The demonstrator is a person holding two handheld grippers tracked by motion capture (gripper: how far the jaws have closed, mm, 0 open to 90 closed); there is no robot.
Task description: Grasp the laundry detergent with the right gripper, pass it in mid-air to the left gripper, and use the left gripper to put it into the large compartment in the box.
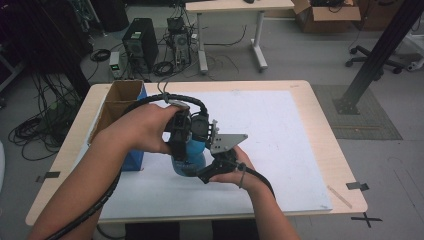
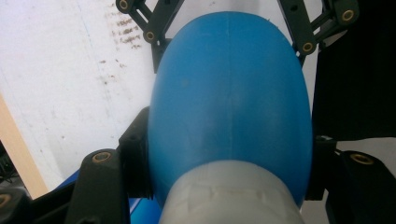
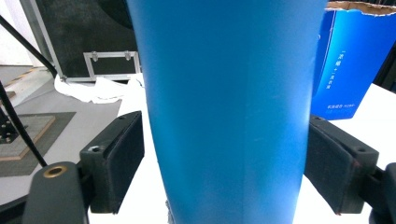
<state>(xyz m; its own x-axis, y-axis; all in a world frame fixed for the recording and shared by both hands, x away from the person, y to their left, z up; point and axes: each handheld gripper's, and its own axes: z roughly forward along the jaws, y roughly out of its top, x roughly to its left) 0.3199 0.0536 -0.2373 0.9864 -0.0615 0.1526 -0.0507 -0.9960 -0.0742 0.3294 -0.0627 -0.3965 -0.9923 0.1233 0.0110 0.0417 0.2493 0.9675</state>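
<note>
A blue plastic bottle [image 1: 190, 161] is held above the white mat between both hands. My left gripper [image 1: 182, 142] comes down from above and is shut on the bottle [image 2: 229, 93] just past its pale taped neck [image 2: 229, 196], both black pads pressed to its sides. My right gripper [image 1: 206, 172] reaches in from the near right, low on the bottle. In the right gripper view the bottle body [image 3: 229, 93] stands between the jaws of the right gripper [image 3: 224, 163]. The pads [image 3: 119, 161] stand slightly off its sides, so the gripper is open.
An open blue cardboard box [image 1: 122, 107] stands on the table's left side, just behind the hands, and also appears as the blue box [image 3: 348, 65]. The white mat [image 1: 285, 145] covers most of the wooden table [image 1: 330, 125]. Computers, cables and a desk [image 1: 235, 7] are on the floor beyond.
</note>
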